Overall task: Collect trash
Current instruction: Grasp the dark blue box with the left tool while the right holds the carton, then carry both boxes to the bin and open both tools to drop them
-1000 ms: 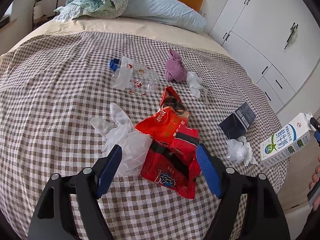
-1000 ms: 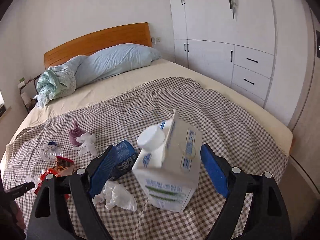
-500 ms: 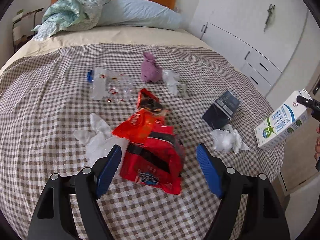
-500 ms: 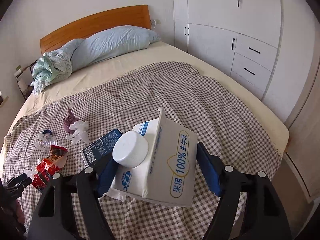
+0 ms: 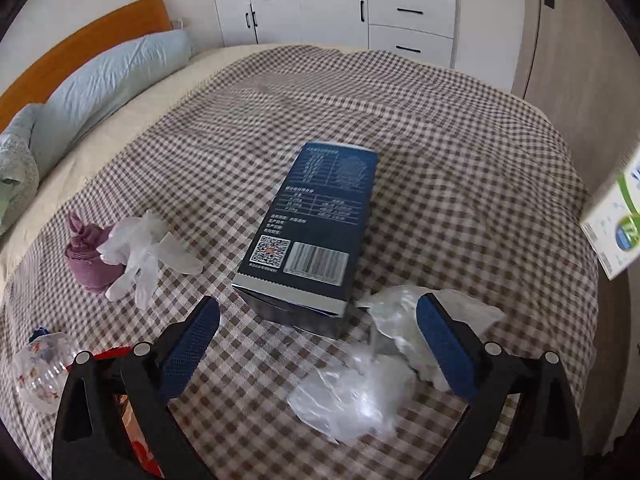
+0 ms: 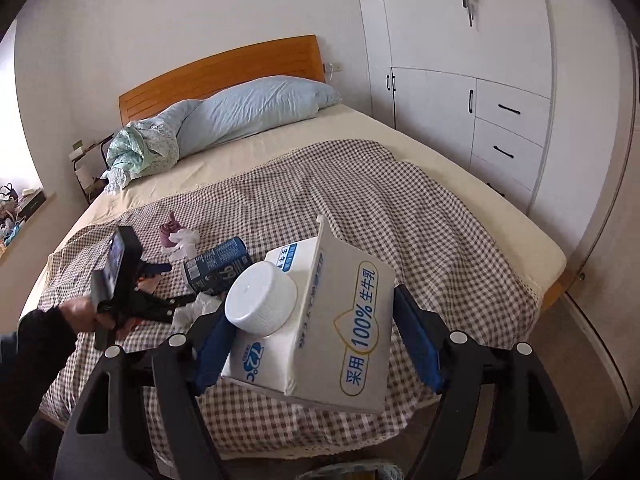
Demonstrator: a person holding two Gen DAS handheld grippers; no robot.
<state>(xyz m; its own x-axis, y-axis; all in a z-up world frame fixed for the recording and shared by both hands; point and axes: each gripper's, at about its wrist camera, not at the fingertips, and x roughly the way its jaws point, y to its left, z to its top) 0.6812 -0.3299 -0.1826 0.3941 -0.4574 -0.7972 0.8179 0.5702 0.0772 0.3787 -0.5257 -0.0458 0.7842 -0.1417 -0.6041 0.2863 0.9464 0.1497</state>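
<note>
The milk carton [image 6: 320, 320] sits clamped between the blue pads of the right gripper [image 6: 312, 344], lifted clear of the bed [image 6: 400, 152] near its foot edge, probably so it can be carried off as trash. It is tipped over, its long axis running roughly away from the camera, with the white cap [image 6: 261, 300] and gabled top turned back toward the lens and the base pointing out over the checked blanket [image 6: 400, 208]. Beyond the carton, toward the headboard, lies the dark blue box [image 5: 316, 224], flat on the blanket, its long axis running away from the left gripper [image 5: 318, 340] and its barcode end nearest. That gripper hangs just short of this end with its fingers spread wide and nothing between them, seemingly lined up to take the box or the crumpled clear plastic [image 5: 360, 388] beside it. Farther from the carton, past the box, lie a white glove [image 5: 144, 248], a purple cloth [image 5: 88, 256] and a clear bottle [image 5: 36, 368].
</note>
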